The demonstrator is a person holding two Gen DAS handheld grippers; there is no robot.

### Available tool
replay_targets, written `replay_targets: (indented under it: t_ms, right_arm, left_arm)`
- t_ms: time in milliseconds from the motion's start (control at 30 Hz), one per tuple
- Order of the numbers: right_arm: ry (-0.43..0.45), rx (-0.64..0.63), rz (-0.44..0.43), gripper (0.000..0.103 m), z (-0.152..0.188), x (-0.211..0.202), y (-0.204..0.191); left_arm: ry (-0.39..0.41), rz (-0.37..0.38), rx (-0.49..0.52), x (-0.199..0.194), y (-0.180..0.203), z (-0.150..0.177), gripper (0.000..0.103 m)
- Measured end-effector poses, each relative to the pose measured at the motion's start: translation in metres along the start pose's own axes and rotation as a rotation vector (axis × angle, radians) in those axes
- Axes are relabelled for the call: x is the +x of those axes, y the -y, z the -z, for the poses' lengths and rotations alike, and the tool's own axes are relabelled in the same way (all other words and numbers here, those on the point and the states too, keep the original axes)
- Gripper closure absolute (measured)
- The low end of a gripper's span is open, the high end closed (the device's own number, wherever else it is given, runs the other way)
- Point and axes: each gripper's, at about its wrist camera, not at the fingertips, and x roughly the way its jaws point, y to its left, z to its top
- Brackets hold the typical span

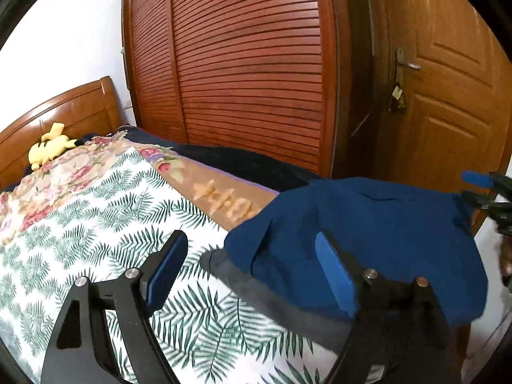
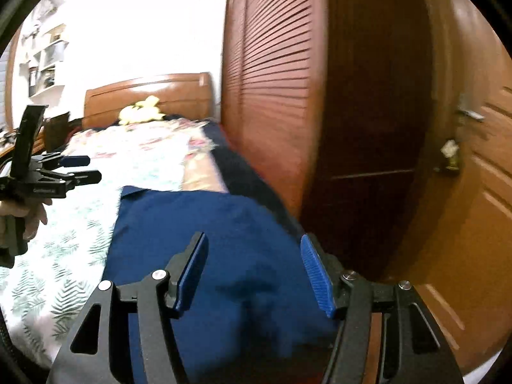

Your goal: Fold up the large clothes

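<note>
free: leaf-print bedspread (image 1: 96,224) | blocked: wardrobe (image 1: 243,73), door (image 1: 448,96) beside bed

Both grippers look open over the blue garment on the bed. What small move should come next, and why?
Probably bring the left gripper down to pinch the near edge of the blue garment. Its fingers stand apart with nothing held, the right gripper is open too, and the garment lies bunched on the fern-print sheet, not yet neatly folded.

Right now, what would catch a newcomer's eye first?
The dark blue garment heaped at the near end of the bed, on a leaf-print sheet. Both the left gripper and the right gripper are open above it. A yellow plush toy lies by the headboard.
</note>
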Motion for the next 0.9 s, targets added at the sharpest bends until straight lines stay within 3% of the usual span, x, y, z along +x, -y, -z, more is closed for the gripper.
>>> replay_targets:
  t_ms: [233, 300, 433, 567, 733, 900]
  right_arm:
    - [-0.232, 0.158, -0.001, 0.041, 0.021, 0.051, 0.05]
    - [-0.217, 0.165, -0.001, 0.041, 0.017, 0.043, 0.053]
    - [-0.223, 0.128, 0.061, 0.041, 0.009, 0.038, 0.03]
    - [-0.172, 0.101, 0.087, 0.041, 0.013, 0.007, 0.0]
    - [-0.117, 0.056, 0.047, 0.04, 0.019, -0.046, -0.037]
    - [-0.077, 0.033, -0.022, 0.033, 0.021, -0.086, -0.082]
  left_arm:
    - [0.001, 0.001, -0.021, -0.035, -0.006, 0.029, 0.02]
    - [-0.002, 0.019, -0.019, -0.043, -0.006, 0.034, 0.02]
    - [0.002, 0.028, -0.028, -0.068, -0.011, 0.043, 0.02]
    - [0.016, 0.035, -0.021, -0.094, -0.012, 0.05, 0.02]
    - [0.029, 0.059, -0.017, -0.136, -0.01, 0.066, 0.02]
    - [0.046, 0.062, -0.007, -0.173, -0.009, 0.078, 0.02]
